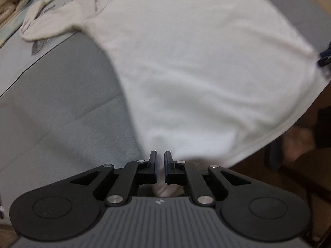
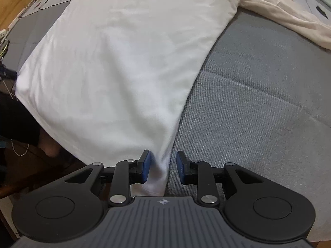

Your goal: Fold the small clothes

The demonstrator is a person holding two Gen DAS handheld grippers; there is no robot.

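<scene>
Black gripper (image 2: 161,166) — blue pads, silver rivets

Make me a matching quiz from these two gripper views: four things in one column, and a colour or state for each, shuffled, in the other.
Things:
1. shirt
2. left gripper
3. right gripper
4. bed cover

Descriptions:
A. grey, under the garment
B. jaws apart, hem corner between them
C. white, spread out flat
D. jaws nearly together, pinching the hem

Pairs: 1-C, 2-D, 3-B, 4-A
</scene>
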